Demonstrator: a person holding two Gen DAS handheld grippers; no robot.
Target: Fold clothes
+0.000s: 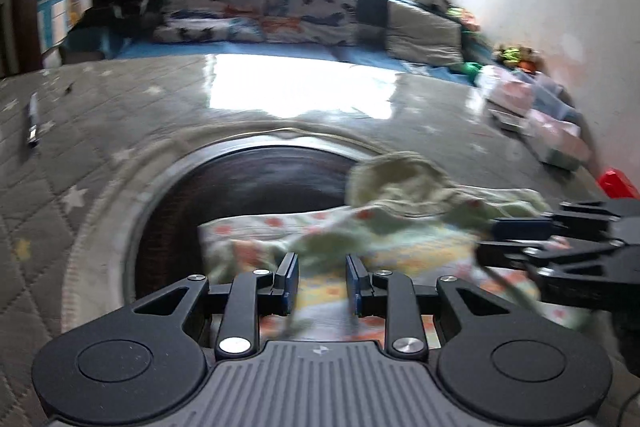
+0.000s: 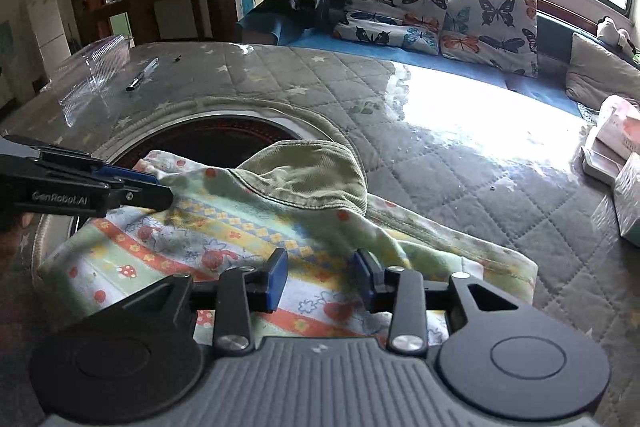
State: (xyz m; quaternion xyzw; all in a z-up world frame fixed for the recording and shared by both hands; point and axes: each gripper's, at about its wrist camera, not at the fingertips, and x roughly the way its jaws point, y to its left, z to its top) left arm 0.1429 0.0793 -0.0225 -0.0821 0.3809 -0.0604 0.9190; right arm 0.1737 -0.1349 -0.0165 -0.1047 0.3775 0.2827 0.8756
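Note:
A small garment (image 2: 224, 227) with green, yellow and orange printed stripes lies over the round dark opening (image 2: 216, 139) in the quilted table cover. Its plain olive-green part (image 2: 312, 175) is bunched on top. The garment shows blurred in the left wrist view (image 1: 400, 227). My left gripper (image 1: 322, 281) is open just above the garment's near edge; it enters the right wrist view from the left (image 2: 160, 189), its tips at the cloth's left edge. My right gripper (image 2: 320, 277) is open over the printed cloth; it enters the left wrist view from the right (image 1: 486, 237).
A clear plastic box (image 2: 92, 71) and a pen (image 2: 142, 75) lie on the quilted cover (image 2: 440, 187) at the far left. Boxes and packets (image 2: 612, 155) sit at the right edge. A blue sofa with butterfly cushions (image 2: 440, 15) stands behind the table.

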